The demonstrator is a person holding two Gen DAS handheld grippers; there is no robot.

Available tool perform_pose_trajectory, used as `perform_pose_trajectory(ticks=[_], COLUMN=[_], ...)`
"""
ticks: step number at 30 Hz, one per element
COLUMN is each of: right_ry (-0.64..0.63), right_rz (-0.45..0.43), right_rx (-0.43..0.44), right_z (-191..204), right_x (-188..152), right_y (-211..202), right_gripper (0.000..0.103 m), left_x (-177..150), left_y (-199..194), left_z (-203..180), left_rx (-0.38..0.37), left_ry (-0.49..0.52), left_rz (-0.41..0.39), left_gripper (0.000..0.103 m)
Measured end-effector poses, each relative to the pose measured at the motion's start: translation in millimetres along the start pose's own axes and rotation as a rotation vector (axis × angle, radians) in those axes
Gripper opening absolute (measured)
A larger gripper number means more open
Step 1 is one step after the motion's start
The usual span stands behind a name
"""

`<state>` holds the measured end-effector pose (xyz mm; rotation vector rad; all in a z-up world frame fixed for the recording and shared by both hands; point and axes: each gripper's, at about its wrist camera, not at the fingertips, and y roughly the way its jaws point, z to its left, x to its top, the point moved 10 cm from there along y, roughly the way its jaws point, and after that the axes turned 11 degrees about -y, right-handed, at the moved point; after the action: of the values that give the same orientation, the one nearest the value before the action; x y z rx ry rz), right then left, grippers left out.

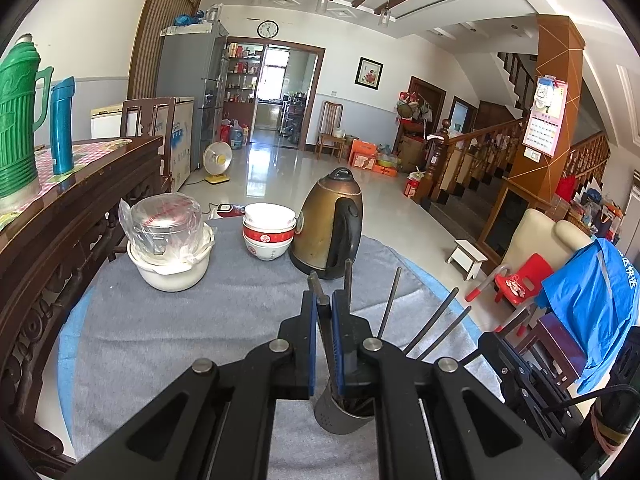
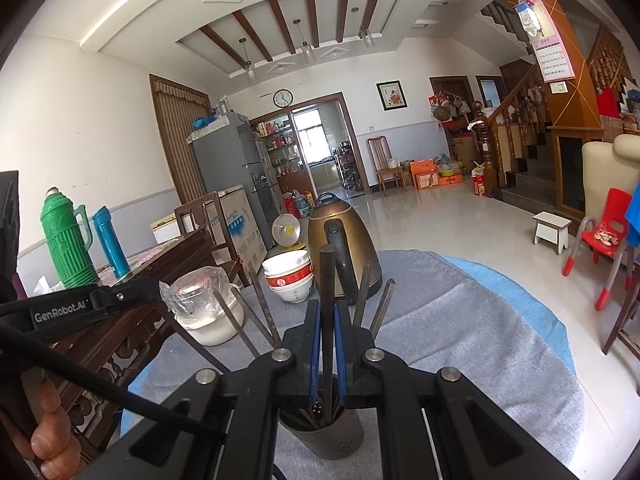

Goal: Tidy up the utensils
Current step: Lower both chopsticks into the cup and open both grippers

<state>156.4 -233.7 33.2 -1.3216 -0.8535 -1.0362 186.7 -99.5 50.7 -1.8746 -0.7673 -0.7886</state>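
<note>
A grey perforated utensil holder stands on the grey cloth, close under both grippers; it also shows in the right wrist view. Several dark chopsticks stand in it and fan outward. My left gripper is shut on a dark chopstick that reaches down into the holder. My right gripper is shut on another dark chopstick, upright with its lower end in the holder. The other chopsticks lean left and right of it.
A brass kettle, stacked red-and-white bowls and a white pot with a bagged glass lid stand at the far side of the cloth. A dark wooden sideboard with a green thermos is on the left. The table edge drops off to the right.
</note>
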Motion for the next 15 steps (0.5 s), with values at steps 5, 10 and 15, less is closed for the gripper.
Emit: perform_pose_trajectory(ticks=[5,10,15], right_ry=[-0.005,-0.008,-0.01], right_rz=[0.016,0.023,0.026], right_rx=[0.007,0.009,0.008], right_z=[3,7,8], right_x=[-5,-8,-8], right_y=[6,9,10], right_gripper=[0.007,0.008,0.008], left_x=[-2,-6,-11], left_y=[0,2,5], left_z=[1,5,10], left_rx=[0.0,0.0,0.004], left_ry=[-0.006,-0.008,-0.01], left_rz=[0.01,0.022,0.036], left_gripper=[0.008,0.008,0.008])
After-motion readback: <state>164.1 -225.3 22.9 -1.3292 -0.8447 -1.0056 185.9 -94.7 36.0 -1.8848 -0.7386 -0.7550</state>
